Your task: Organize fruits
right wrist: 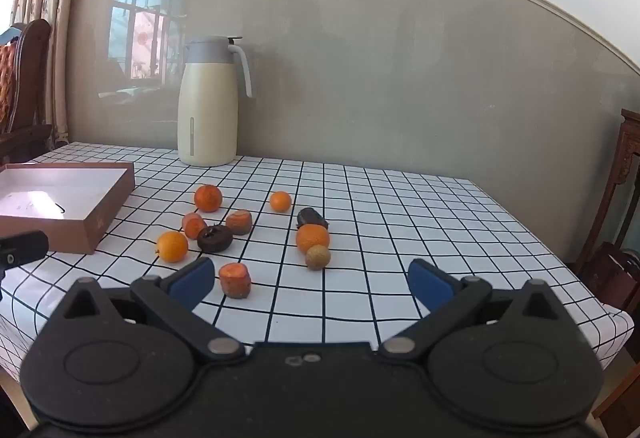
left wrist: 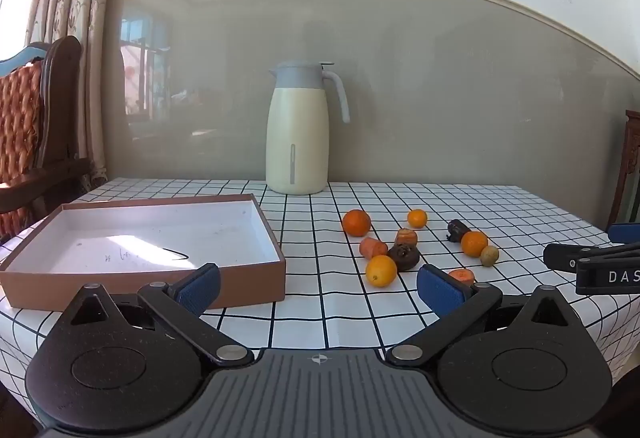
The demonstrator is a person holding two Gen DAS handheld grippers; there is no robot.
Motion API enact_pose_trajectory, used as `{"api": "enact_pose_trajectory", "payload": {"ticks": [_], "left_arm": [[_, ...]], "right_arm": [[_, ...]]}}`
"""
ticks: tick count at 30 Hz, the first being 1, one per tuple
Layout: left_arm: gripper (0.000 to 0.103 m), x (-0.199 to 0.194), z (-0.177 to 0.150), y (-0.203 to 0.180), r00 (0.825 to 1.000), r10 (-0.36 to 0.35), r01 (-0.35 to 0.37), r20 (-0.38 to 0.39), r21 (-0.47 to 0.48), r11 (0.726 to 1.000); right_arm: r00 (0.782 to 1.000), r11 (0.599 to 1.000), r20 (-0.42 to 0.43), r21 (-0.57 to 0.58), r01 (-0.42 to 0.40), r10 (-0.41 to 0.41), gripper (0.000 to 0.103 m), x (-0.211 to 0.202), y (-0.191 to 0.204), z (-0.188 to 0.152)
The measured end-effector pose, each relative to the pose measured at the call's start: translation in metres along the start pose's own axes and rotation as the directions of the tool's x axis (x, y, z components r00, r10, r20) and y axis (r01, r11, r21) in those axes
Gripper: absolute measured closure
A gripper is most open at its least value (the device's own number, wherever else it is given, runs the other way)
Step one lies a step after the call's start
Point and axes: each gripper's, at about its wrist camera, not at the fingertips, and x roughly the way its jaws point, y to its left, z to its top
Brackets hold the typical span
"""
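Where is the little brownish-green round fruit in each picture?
Left wrist view: the small brownish-green fruit sits right of centre, touching an orange.
Right wrist view: it sits mid-picture, just below that orange.
Shared landmark: the cream jug at the wall.

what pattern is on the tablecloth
The tablecloth is white with a black grid of squares, clearest in the right wrist view.

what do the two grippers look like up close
Both the left gripper and right gripper are matte black, with round pivot housings, silver rivets and blue textured pads on the jaws. White letters "DAS" mark the right one's side. No cables show.
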Motion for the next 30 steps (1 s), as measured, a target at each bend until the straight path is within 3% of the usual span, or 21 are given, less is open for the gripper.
{"api": "enact_pose_trajectory", "payload": {"ticks": [30], "left_arm": [[0.0,-0.0075,-0.0015,-0.004,0.999,0.031,-0.031,0.03,0.003,1.0]], "right_arm": [[1.0,1.0,0.008,0.01,-0.021,0.021,0.006,-0.004,0.0004,0.0003]]}}
